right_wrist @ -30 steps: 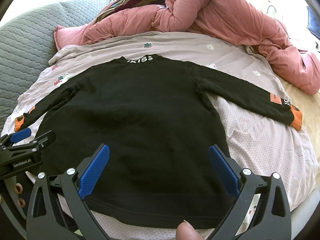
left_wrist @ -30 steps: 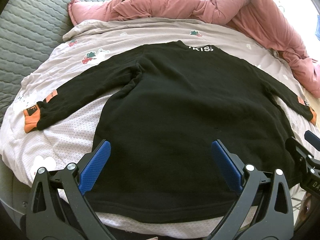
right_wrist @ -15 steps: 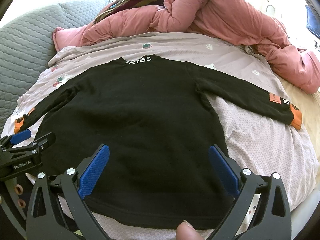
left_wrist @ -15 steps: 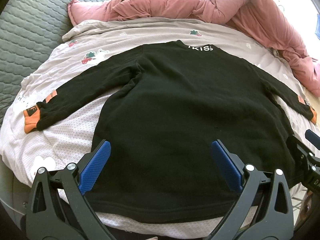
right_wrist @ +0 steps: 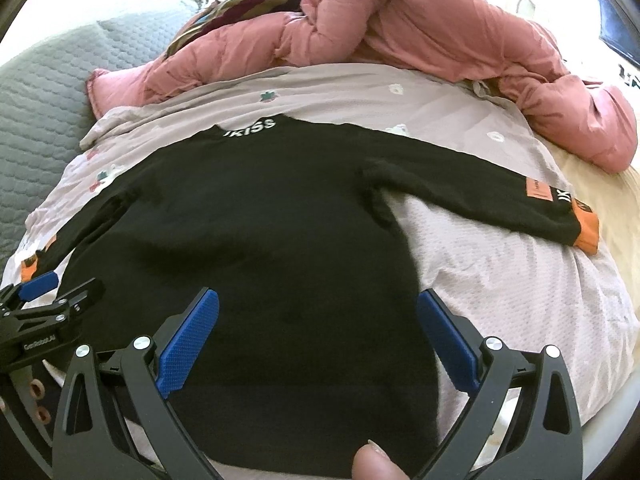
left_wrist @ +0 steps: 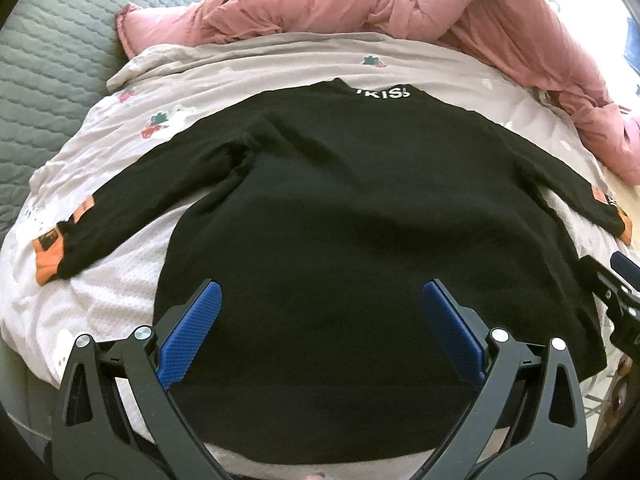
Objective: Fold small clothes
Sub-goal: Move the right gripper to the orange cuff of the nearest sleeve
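Observation:
A small black long-sleeved sweatshirt (left_wrist: 340,208) lies spread flat on the bed, collar far, hem near, both sleeves stretched out with orange cuffs. It also fills the right wrist view (right_wrist: 260,220). My left gripper (left_wrist: 320,300) is open and empty, above the hem's left half. My right gripper (right_wrist: 318,304) is open and empty, above the hem's right half. The left sleeve cuff (left_wrist: 48,252) lies far left; the right sleeve cuff (right_wrist: 584,228) lies far right. Each gripper shows at the edge of the other's view.
The sweatshirt rests on a pale printed sheet (left_wrist: 120,264) over the bed. A bunched pink quilt (right_wrist: 420,32) lies along the far side and right. A grey quilted cover (left_wrist: 44,72) is at the left. A fingertip (right_wrist: 372,462) shows at the bottom edge.
Both grippers have moved slightly forward over the sweatshirt's hem. The sweatshirt has not moved and both jaws stay open.

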A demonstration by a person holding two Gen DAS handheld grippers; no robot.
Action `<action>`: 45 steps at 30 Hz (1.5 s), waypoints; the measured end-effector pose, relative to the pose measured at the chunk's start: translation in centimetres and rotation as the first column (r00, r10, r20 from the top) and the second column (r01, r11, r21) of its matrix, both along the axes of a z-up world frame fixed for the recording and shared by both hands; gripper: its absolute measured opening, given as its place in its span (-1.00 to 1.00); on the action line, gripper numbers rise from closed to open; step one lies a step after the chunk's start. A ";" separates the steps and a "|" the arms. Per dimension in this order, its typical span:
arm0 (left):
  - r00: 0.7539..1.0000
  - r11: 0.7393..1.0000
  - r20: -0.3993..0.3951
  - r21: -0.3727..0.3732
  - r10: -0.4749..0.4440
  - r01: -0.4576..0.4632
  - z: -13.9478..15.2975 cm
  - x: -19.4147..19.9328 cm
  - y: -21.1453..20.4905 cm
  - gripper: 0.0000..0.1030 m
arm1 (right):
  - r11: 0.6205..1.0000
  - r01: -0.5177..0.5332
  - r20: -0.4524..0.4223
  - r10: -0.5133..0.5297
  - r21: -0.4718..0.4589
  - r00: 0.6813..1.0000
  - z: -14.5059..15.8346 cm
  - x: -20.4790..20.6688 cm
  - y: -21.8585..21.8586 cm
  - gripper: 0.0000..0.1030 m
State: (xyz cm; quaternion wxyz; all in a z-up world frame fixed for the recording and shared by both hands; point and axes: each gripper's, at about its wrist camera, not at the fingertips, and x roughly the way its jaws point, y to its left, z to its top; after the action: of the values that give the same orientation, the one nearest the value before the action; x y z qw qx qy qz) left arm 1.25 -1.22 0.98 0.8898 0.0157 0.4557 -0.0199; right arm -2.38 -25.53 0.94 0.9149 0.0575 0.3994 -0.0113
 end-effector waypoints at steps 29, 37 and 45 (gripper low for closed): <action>0.998 0.997 -0.007 -0.048 -0.066 0.065 0.7 9.4 -4.9 0.84 | 0.916 0.401 0.009 -0.401 0.010 0.916 -0.9 4.3 -18.0 0.92; 0.997 0.997 -0.014 -0.033 -0.075 0.075 0.3 11.8 -5.6 0.84 | 0.848 0.529 -0.017 -0.529 0.011 0.848 -1.7 4.5 -23.6 0.91; 0.994 0.994 -0.040 -0.029 -0.103 0.102 -1.0 14.0 -6.4 0.84 | 0.807 0.590 -0.036 -0.590 -0.023 0.807 -3.0 5.4 -26.9 0.91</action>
State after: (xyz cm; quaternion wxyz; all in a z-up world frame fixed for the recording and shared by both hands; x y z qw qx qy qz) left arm 15.20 -7.66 -0.07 0.8781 0.0267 0.4723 -0.0719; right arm 3.04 -52.39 -2.05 0.8580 0.1734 0.3808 -0.2979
